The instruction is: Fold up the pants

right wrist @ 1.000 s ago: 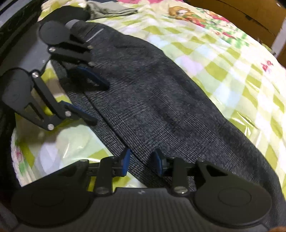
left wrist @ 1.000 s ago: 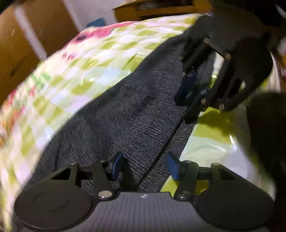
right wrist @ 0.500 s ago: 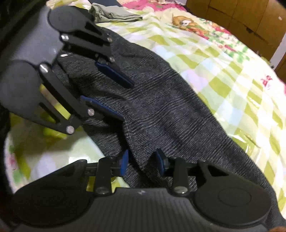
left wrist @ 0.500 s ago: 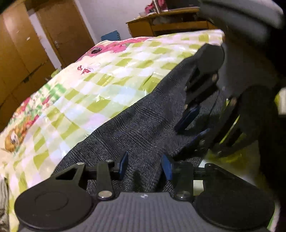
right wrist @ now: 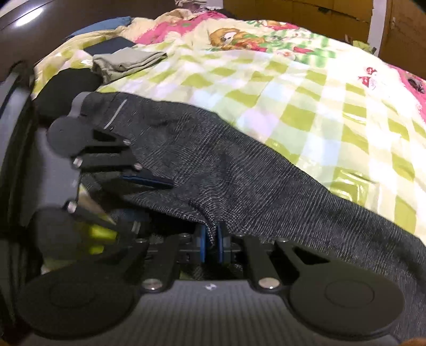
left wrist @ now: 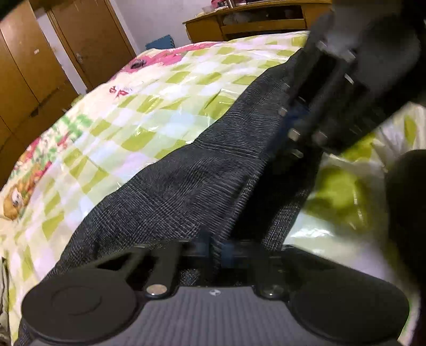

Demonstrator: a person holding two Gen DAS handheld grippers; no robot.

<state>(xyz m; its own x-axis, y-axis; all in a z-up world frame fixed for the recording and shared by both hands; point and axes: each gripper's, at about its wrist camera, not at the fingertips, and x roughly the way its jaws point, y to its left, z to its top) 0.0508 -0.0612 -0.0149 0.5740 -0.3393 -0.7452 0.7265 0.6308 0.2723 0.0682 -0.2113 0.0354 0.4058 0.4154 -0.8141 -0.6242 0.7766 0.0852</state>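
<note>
A: Both tongs have just closed. The left gripper [left wrist: 217,248] and right gripper [right wrist: 211,243] each pinch the near edge of the dark grey woven pants [right wrist: 239,175] on the green-checked glossy bedspread [right wrist: 306,101].

B: Thin bites (barely an edge), so I'd guess lifting could pull the cloth free.

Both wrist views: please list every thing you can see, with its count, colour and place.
Dark grey knit pants: one, stretched along the near edge of the bed, that edge pinched in both grippers.
Green-and-white checked bed cover: one, pink cartoon prints at its far end, under the pants.
Folded beige cloth: one, far left on the bed in the right wrist view.
Brown wooden wardrobe doors: brown, beyond the bed.
Wooden shelf unit: one, brown, behind the bed.
Left gripper: black with blue pads, shut on the pants.
Right gripper: same, shut on the pants.
</note>
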